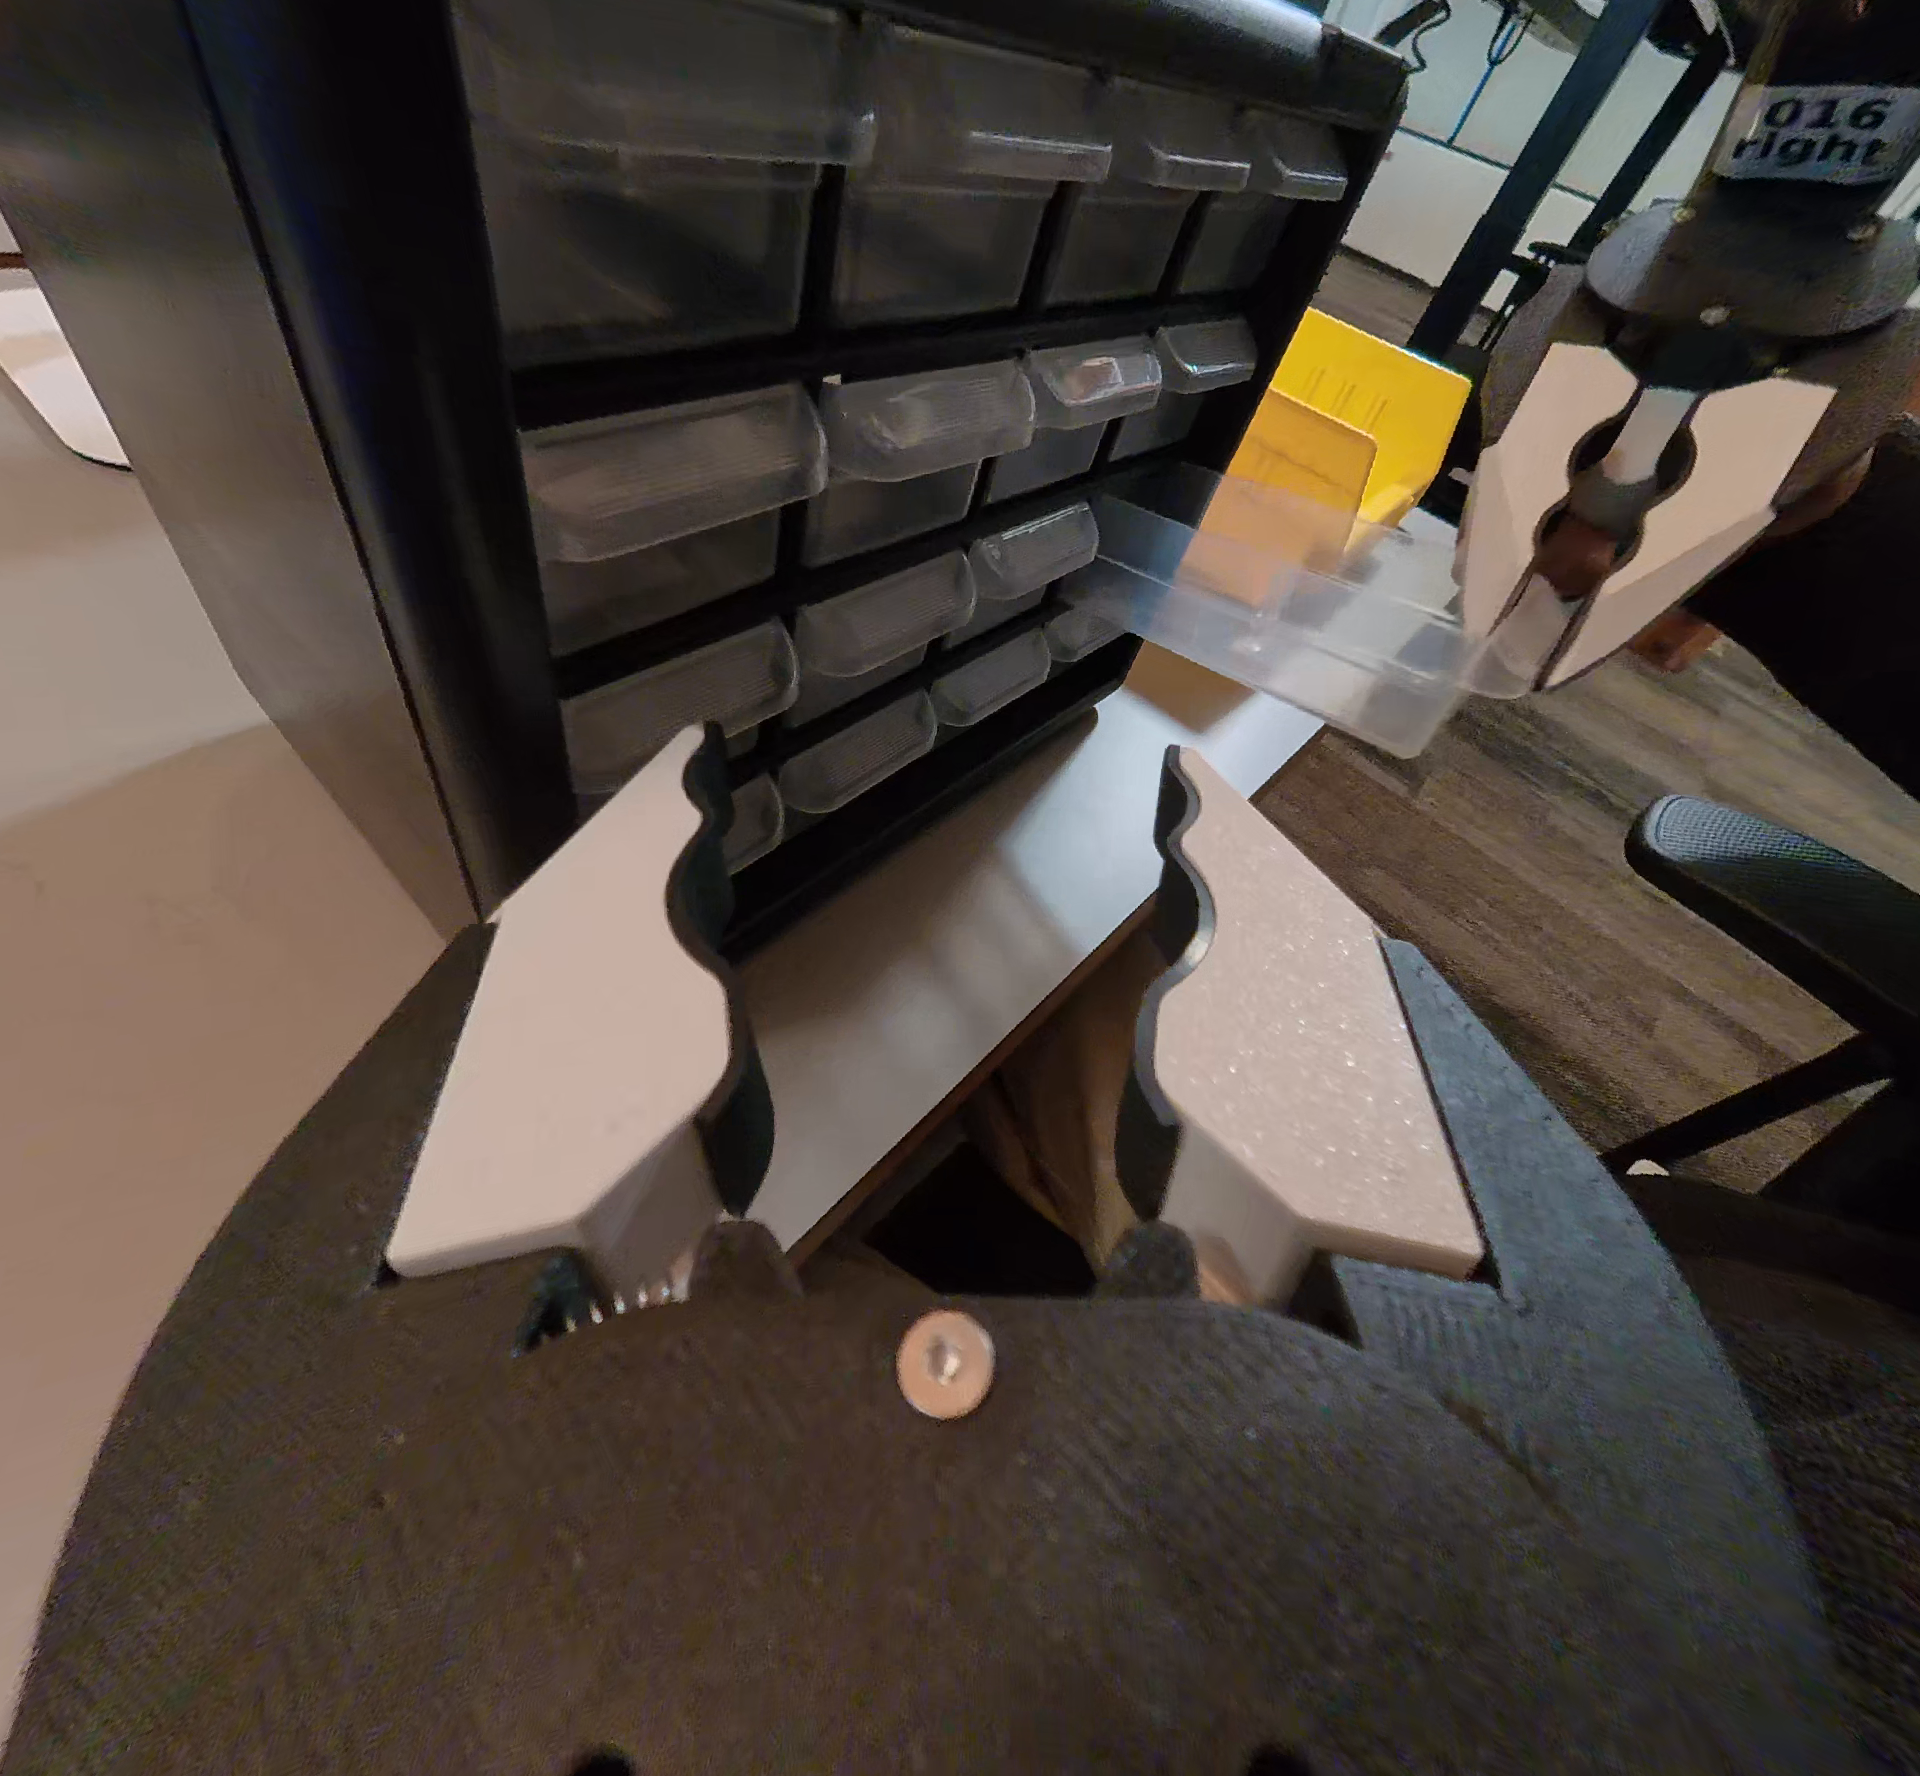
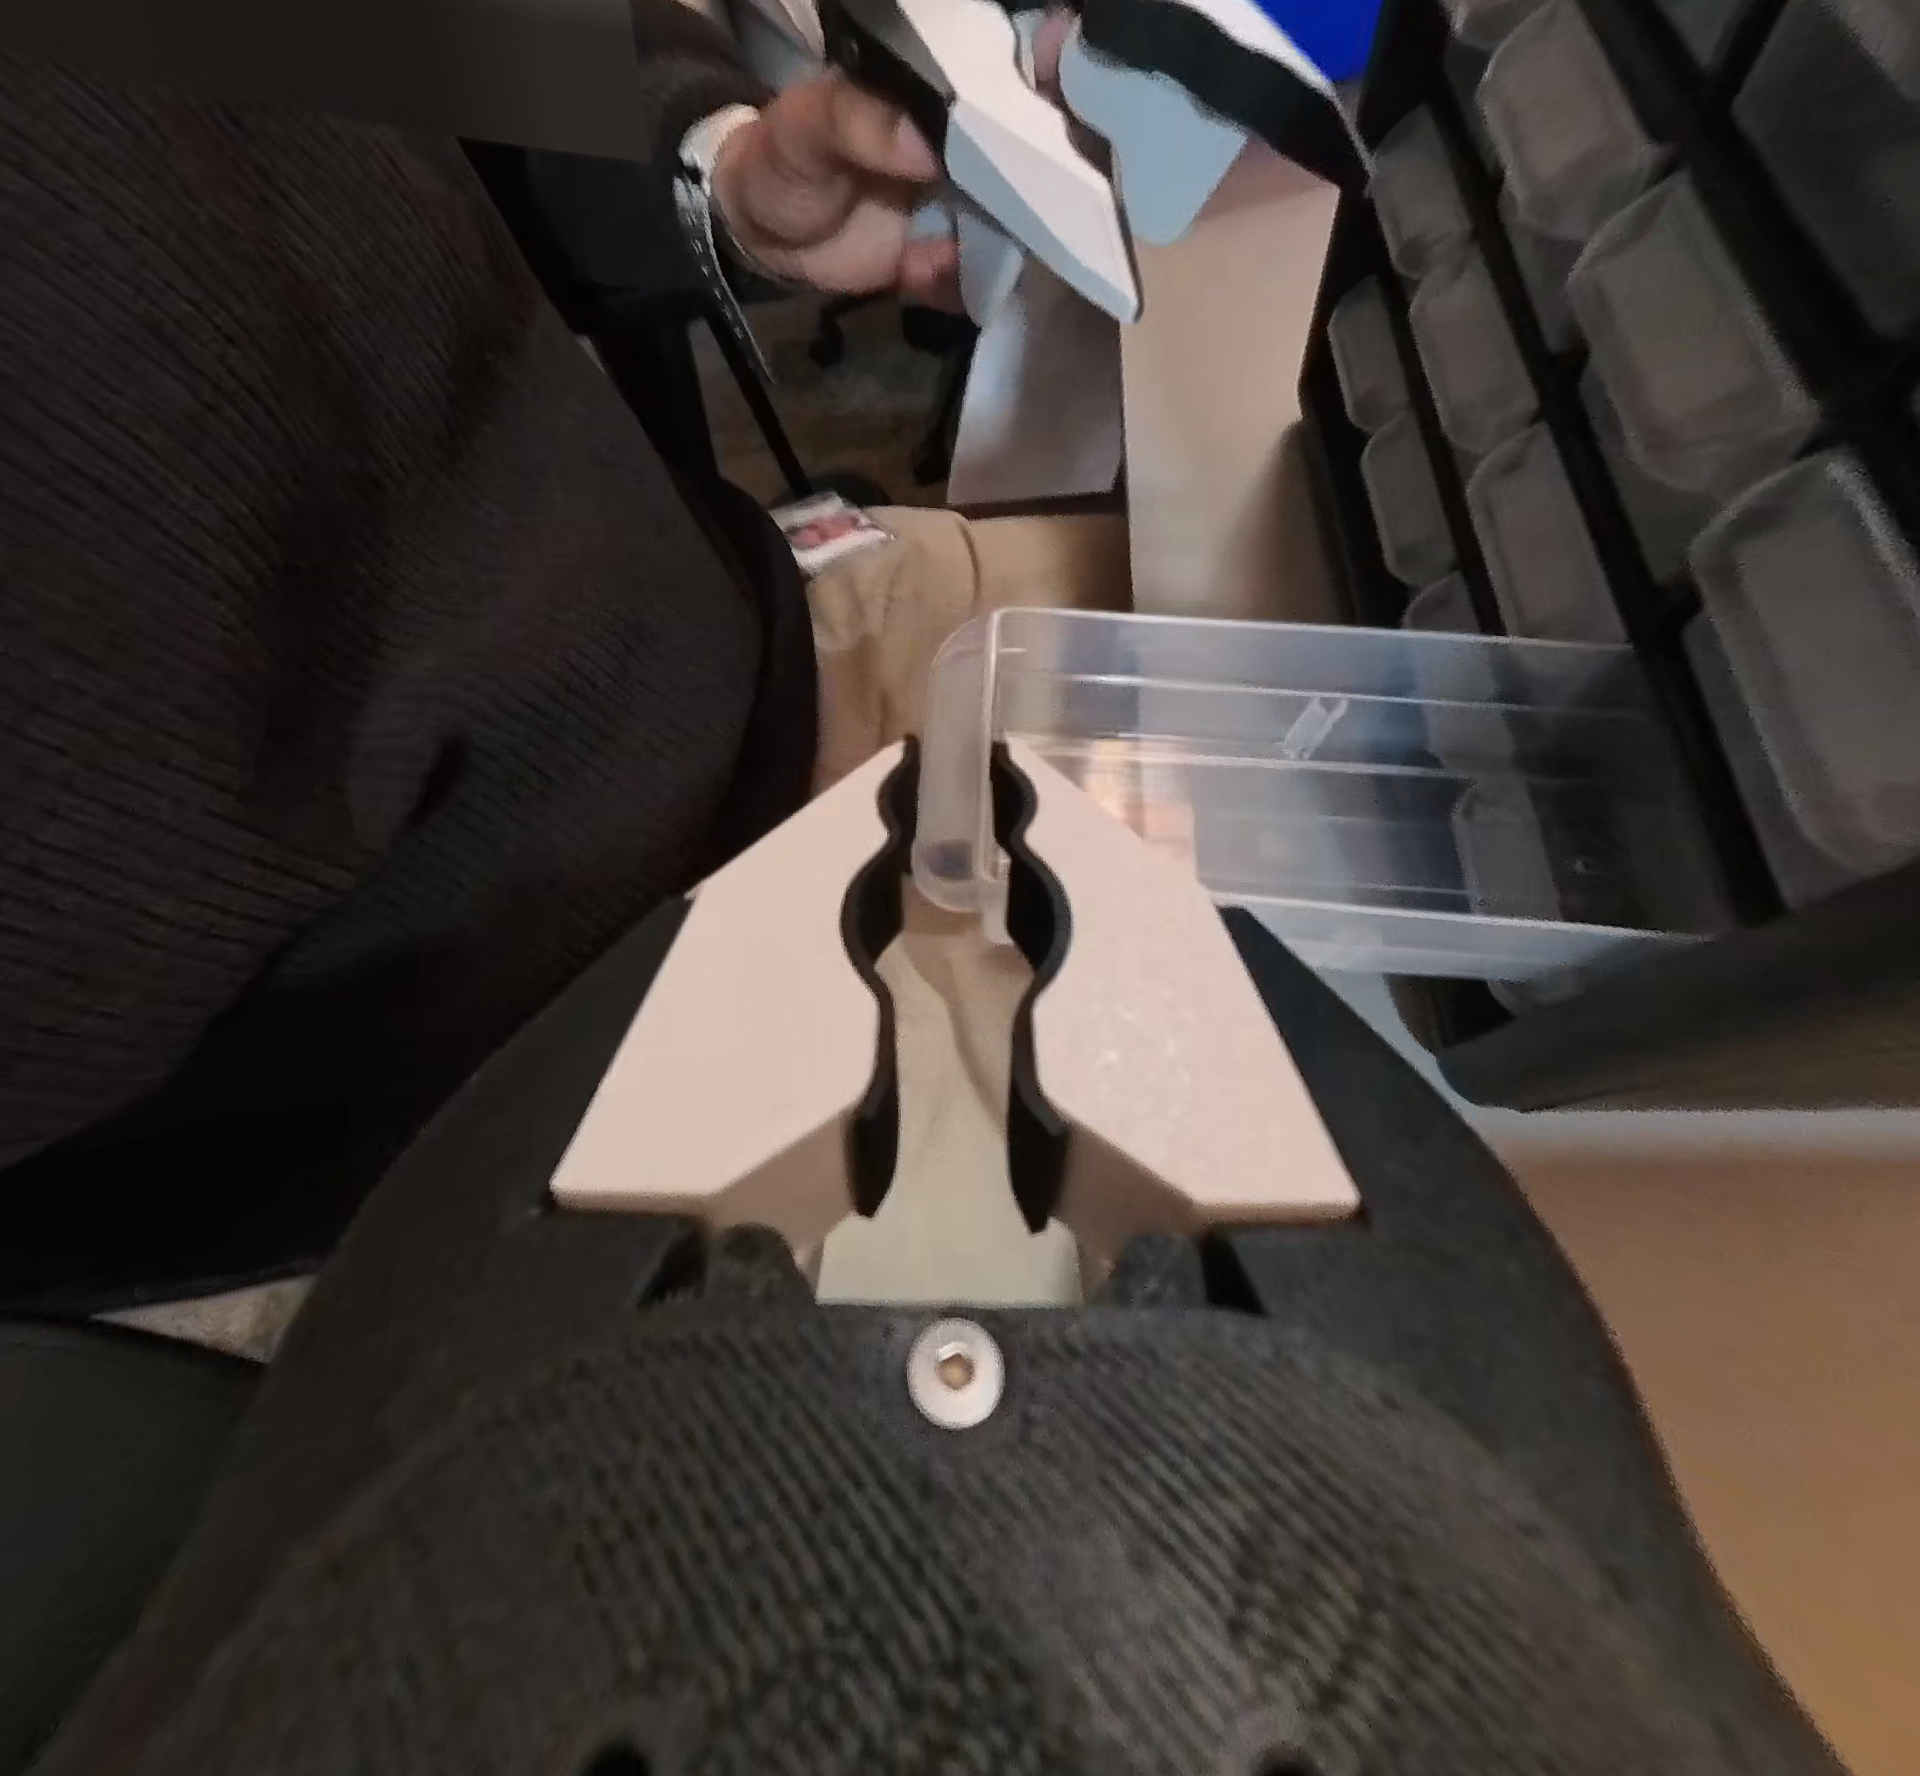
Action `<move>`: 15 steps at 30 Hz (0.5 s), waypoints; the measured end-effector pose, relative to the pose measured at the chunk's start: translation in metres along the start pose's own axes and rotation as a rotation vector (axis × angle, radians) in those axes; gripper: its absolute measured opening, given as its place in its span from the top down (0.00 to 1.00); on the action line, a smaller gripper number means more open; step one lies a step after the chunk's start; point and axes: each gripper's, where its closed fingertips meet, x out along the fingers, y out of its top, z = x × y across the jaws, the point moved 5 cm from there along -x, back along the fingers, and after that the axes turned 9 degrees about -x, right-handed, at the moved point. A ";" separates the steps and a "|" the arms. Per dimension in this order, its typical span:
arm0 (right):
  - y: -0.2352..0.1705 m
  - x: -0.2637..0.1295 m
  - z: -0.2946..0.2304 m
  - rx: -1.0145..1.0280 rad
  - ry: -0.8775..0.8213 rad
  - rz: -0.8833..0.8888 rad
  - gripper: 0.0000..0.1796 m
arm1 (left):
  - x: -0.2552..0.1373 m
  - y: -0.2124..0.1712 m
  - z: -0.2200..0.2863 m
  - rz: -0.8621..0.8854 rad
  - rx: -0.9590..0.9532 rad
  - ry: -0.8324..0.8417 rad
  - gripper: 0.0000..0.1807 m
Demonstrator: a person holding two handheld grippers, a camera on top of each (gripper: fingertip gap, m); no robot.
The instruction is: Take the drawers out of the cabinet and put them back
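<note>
Nearest the lens in the left wrist view, the left gripper [image 1: 940, 853] has its fingers wide apart and holds nothing; between them lies the pale table [image 1: 935, 988] edge. Toward 11 o'clock from it stands the black cabinet [image 1: 343, 500], its rows of clear drawers mostly shut. Out at 2 o'clock, one clear drawer [image 1: 1288, 625] sticks far out of a lower right-hand slot, its front pinched by the right gripper [image 1: 1527, 656].

From the right wrist view, the right gripper [image 2: 951, 853] has its fingers closed on the drawer's front handle tab [image 2: 948, 822], which sits between the fingertips. The drawer body [image 2: 1351, 770] runs off toward 3 o'clock, its far end apparently still inside the cabinet [image 2: 1621, 355]. At 12 o'clock a hand [image 2: 821, 188] holds the left gripper [image 2: 1101, 199].

I judge this to be the sliding step; whether outward or back in cannot be told. Next, the move calls for a straight, level travel along the slot, grip kept firm so the drawer does not tip.
</note>
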 end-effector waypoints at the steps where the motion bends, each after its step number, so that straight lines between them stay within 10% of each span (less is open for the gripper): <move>1: -0.004 0.004 0.001 -0.014 -0.014 -0.034 0.93 | 0.000 -0.001 0.000 -0.002 0.001 -0.001 0.56; 15: -0.022 0.005 0.030 -0.139 -0.422 -0.171 0.85 | 0.002 -0.004 0.001 -0.009 -0.015 -0.009 0.56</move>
